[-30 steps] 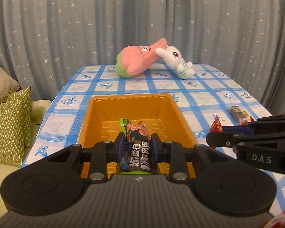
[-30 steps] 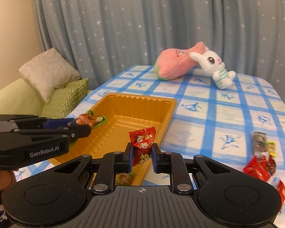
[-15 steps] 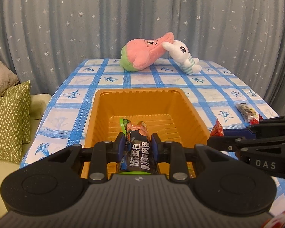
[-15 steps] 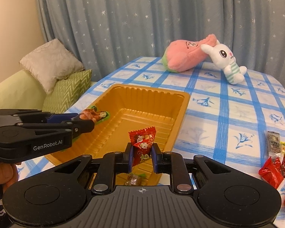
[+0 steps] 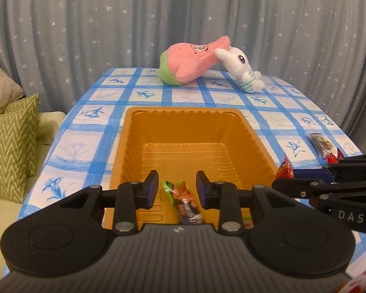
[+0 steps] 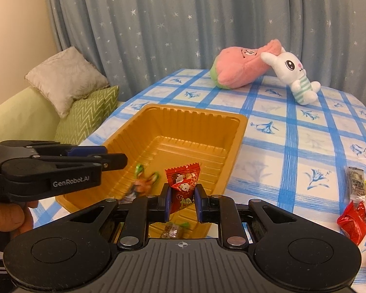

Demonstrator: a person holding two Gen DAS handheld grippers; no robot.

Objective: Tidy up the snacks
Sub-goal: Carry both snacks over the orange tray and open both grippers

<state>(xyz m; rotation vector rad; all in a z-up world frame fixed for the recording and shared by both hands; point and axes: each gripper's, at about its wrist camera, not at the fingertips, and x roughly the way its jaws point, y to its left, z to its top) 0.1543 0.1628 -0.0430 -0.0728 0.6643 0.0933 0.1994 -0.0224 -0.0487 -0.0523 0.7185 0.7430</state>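
Observation:
My left gripper [image 5: 175,188] hangs over the near end of the orange tray [image 5: 183,109], and its jaws are opening. A dark snack stick with green ends [image 5: 186,205] lies loose below and between the pads, touching neither. In the right wrist view that stick [image 6: 144,180] is blurred as it drops inside the tray [image 6: 195,112], under the left gripper [image 6: 117,156]. My right gripper [image 6: 181,195] is shut on a red candy packet [image 6: 183,180] over the tray's near right corner. It shows from the side in the left wrist view, where the right gripper [image 5: 280,183] still carries the red packet [image 5: 285,169].
Another wrapped snack [image 6: 173,230] lies in the tray's near end. Loose red packets [image 6: 353,222] and a dark bar [image 6: 356,183] sit on the checked tablecloth at right. A pink plush [image 6: 241,70] and a white rabbit [image 6: 295,78] lie at the far edge. A sofa with cushions [image 6: 85,117] stands left.
The left jaws have parted and the dark snack stick has dropped out of them into the tray. The right gripper keeps its hold on the red packet.

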